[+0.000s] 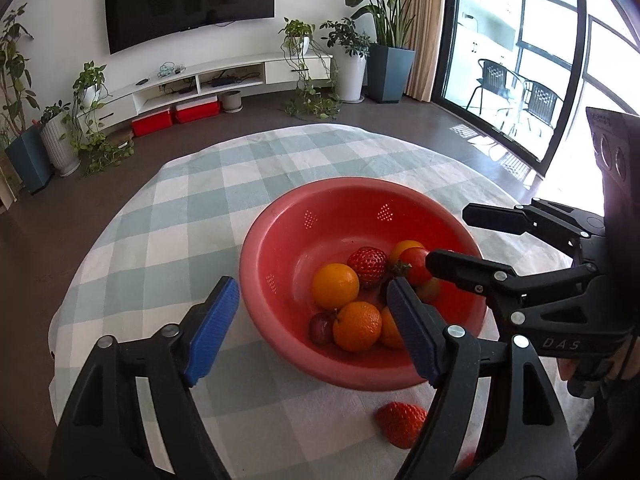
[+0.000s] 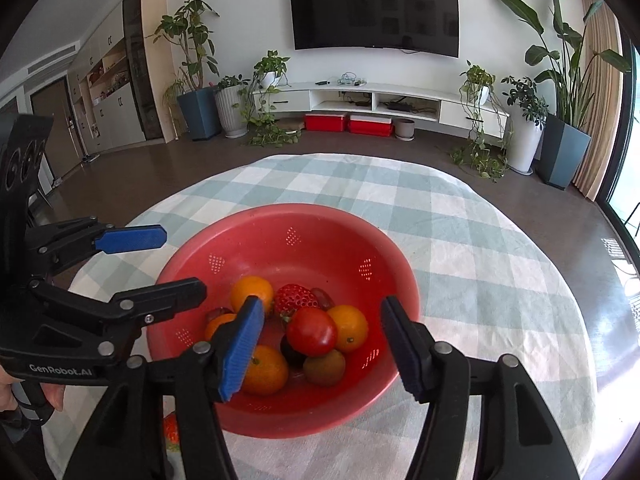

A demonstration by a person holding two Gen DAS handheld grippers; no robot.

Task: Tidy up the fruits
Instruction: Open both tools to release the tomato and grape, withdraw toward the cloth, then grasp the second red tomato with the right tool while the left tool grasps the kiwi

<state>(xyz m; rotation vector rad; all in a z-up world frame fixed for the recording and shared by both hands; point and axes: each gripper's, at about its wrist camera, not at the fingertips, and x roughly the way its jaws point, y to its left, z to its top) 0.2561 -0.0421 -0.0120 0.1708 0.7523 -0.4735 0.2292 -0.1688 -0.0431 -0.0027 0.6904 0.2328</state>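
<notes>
A colander sits on the bench, with oranges, a tomato and a strawberry in it. One loose strawberry lies on the bench just before the colander (nearer the cameras). Both claws hang above: left claw at its left rim, right claw over the fruit.

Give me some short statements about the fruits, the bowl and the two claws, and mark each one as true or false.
1. Both the left claw and the right claw are open. True.
2. The red bowl is empty. False: it holds oranges, a tomato and other fruit.
3. A strawberry lies on the checked tablecloth outside the bowl. True.
4. The right claw grips the tomato. False: it holds nothing.
</notes>
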